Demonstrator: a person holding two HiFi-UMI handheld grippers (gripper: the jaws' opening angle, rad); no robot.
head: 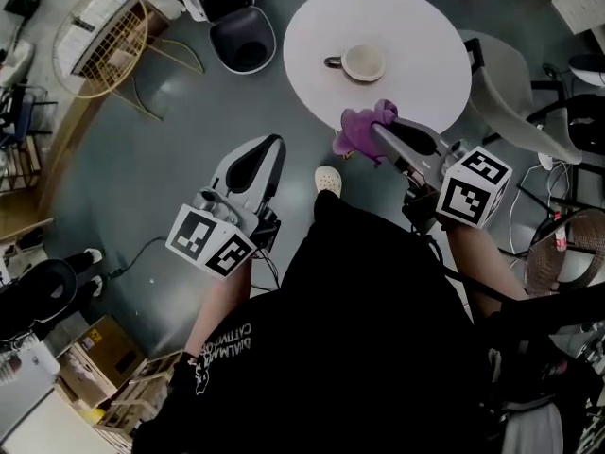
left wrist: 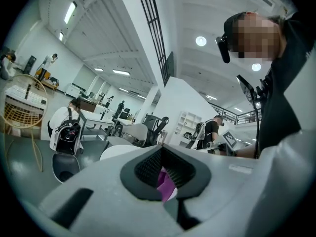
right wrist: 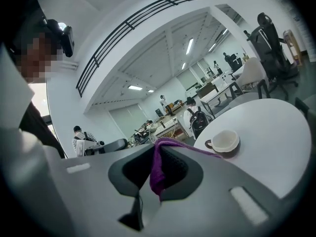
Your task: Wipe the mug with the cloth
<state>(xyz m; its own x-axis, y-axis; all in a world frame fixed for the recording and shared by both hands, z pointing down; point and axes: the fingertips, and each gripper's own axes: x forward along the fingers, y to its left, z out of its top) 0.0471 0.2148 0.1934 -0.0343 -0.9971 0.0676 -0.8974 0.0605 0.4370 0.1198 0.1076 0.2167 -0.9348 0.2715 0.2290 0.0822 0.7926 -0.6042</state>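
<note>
The round white table (head: 416, 36) is our landmark. The person stands at its near side with both grippers raised toward it.

The right gripper (head: 380, 132) is at the table's near edge, just over the rim. Its jaws are clamped on the purple cloth (head: 359, 130), which bunches around the tips and hangs a little below them.

The left gripper (head: 274, 145) is off the table, over the grey floor (head: 142, 140) to the left of the near edge. Its jaws are together. A scrap of purple shows through the notch in its own view, and we take that for the cloth seen beyond the jaws, because from the head it stands well apart from the cloth.

The mug (head: 364, 62) sits upright near the middle of the table, mouth up. Its dark handle points left, as seen from the head. It is white inside and darker at the foot.

The coming move turns on this: the mug lies straight ahead of the right gripper, further in over the table, with bare tabletop between them. We judge that the right gripper is clearly the nearer one and already carries the cloth. The left would have to come across onto the table to steady the mug.

We see no brand or label on the mug or cloth. The cubes carry only black-and-white square markers. The pale lettering on the person's dark shirt (head: 227, 343) is too small and skewed for us to read.
</note>
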